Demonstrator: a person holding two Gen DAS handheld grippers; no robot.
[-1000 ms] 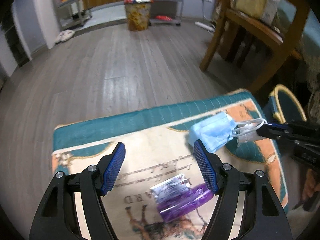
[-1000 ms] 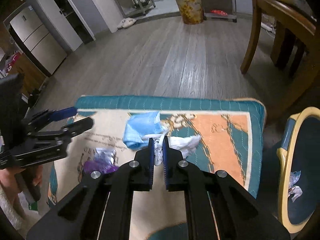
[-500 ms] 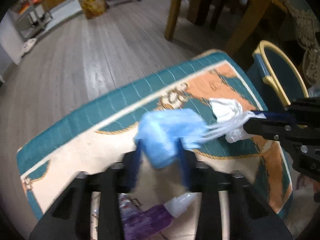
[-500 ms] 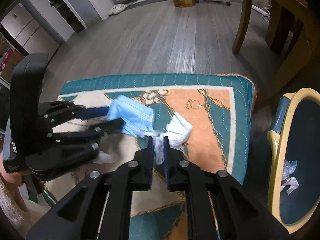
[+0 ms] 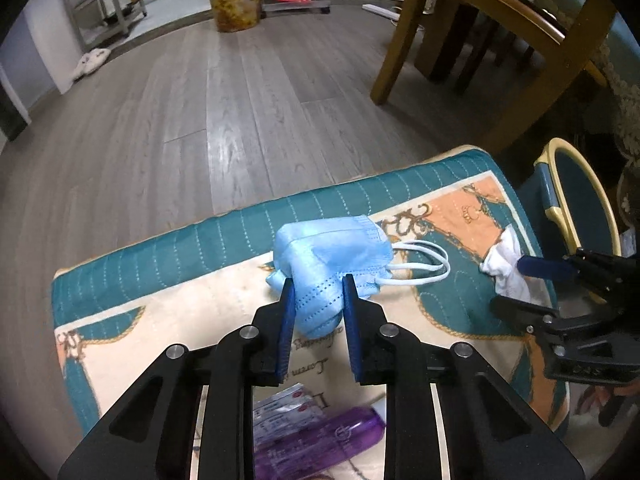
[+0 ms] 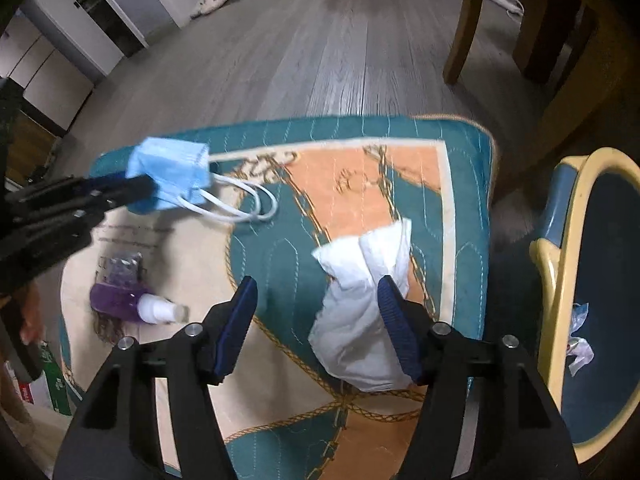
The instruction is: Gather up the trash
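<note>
We hold the blue face mask (image 5: 332, 256) pinched in our left gripper (image 5: 316, 296), its jaws clamped on the near fold so the ear loops dangle free to the right, clear of the patterned cushion (image 5: 192, 300). Our right gripper (image 6: 316, 296) stands with its jaws wide apart, and the crumpled white tissue (image 6: 364, 308) rests against the right finger, lying loose on the cushion. The bin (image 6: 560, 248) waits just right of the cushion, likely where both pieces go. A purple bottle (image 6: 120, 300) lies near the left edge.
</note>
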